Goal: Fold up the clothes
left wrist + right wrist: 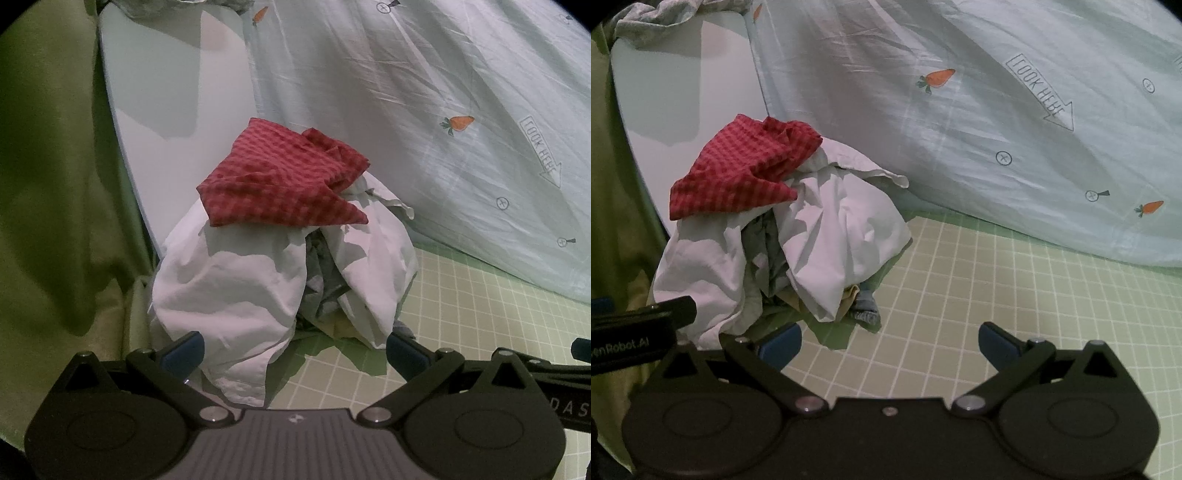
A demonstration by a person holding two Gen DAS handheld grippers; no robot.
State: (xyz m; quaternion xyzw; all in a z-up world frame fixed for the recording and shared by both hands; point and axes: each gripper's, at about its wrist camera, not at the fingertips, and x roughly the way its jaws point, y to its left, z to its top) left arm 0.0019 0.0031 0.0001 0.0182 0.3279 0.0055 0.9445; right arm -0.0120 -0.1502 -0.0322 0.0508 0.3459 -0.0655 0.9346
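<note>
Laundry is sitting in a loose heap (280, 258) on the green grid sheet (997, 295) of a bed, and that heap is serving as the landmark for everything else. Topping the heap is a red checked cloth (280, 184), lying crumpled with one pointed corner sticking out over the white garment (221, 288) beneath it. Grey fabric (317, 280) is peeking out of the gap in the white folds. Behind the heap a pale carrot-print quilt (997, 129) is rising, and a pale board (177, 92) is leaning behind it on the other side. The left tongs (293, 350) are hovering spread wide just in front of the heap, gripping nothing, with the white garment's hem hanging between their pads. The right tongs (890, 343) are likewise standing spread and empty, beside the heap's near edge. All of this is looking light, limp and non-fragile; it will probably be sagging and trailing when lifted. The red cloth's free corner is seeming the easiest hold, since it is lying on top.
</note>
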